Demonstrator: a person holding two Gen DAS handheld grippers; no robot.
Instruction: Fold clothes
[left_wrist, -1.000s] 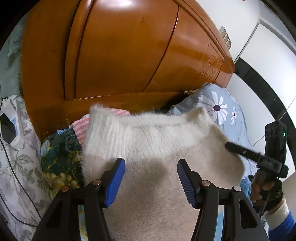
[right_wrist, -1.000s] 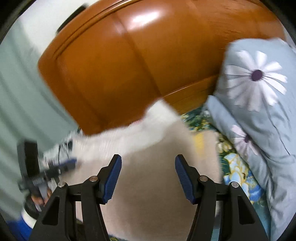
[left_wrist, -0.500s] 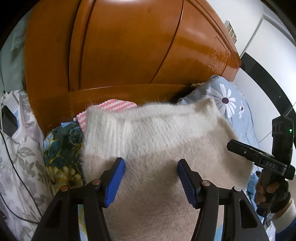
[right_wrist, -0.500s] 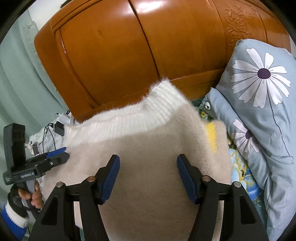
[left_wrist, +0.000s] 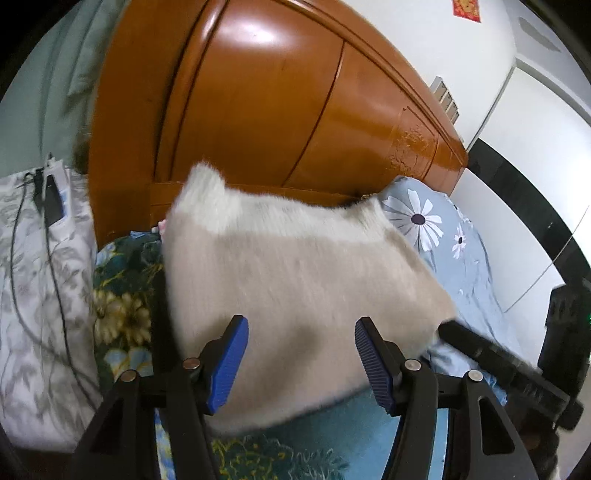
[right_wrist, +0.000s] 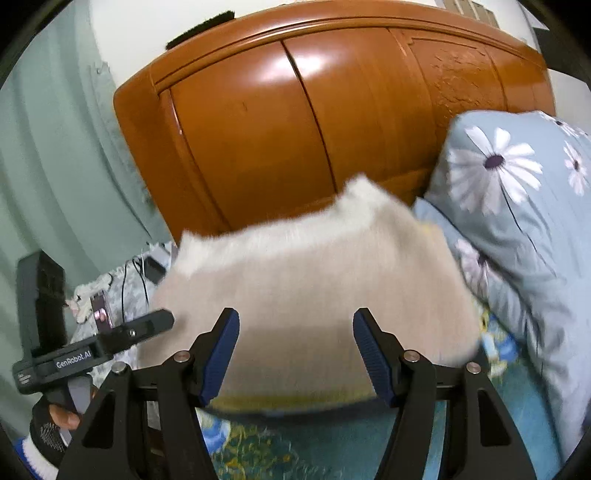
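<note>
A folded fuzzy beige sweater (left_wrist: 295, 288) with a white ribbed band lies on the floral bedspread (left_wrist: 122, 314) in front of the wooden headboard. It also shows in the right wrist view (right_wrist: 306, 291). My left gripper (left_wrist: 299, 365) is open and empty, its blue pads over the sweater's near edge. My right gripper (right_wrist: 295, 358) is open and empty above the near edge too. The right gripper's body shows in the left wrist view (left_wrist: 509, 373) at the sweater's right corner. The left gripper's body shows in the right wrist view (right_wrist: 92, 347) at the sweater's left side.
The glossy wooden headboard (left_wrist: 280, 110) rises close behind the sweater. A blue daisy-print pillow (right_wrist: 517, 206) lies to the right. A grey leaf-print cloth with cables and a phone (left_wrist: 44, 266) lies to the left. A yellow layer (right_wrist: 295, 400) peeks from under the sweater's near edge.
Both grippers have drawn back and up, so the sweater looks smaller and its near edge and the bedspread below show. The pink striped cloth behind it is now almost hidden.
</note>
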